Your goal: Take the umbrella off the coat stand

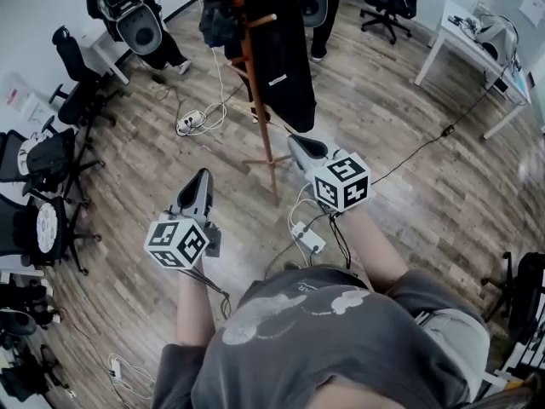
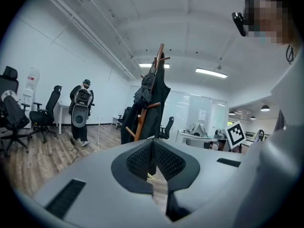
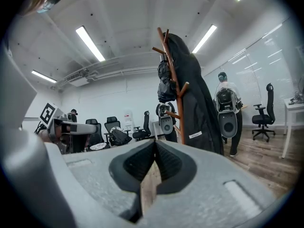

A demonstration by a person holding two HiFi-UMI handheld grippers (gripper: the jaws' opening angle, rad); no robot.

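Honestly, with the left gripper (image 1: 202, 175) and right gripper (image 1: 300, 141) both closed on nothing and the umbrella (image 1: 220, 15) hanging on the coat stand (image 1: 262, 126), at 11 o'clock of its pole against a black coat (image 1: 285, 66), a careless tug could snag that coat or topple the stand.

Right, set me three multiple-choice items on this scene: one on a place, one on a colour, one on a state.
1. Where is the umbrella?
A) on the floor
B) hanging on the coat stand
C) in a gripper

2. What colour is the coat on the stand?
A) black
B) white
C) red

3. How do the fingers of the left gripper and right gripper stand?
A) both open
B) both shut, empty
C) one holds the umbrella

Answers:
1 B, it hangs high on the stand, by the coat.
2 A, it looks black in every view.
3 B, each gripper view shows fingers together with nothing between.
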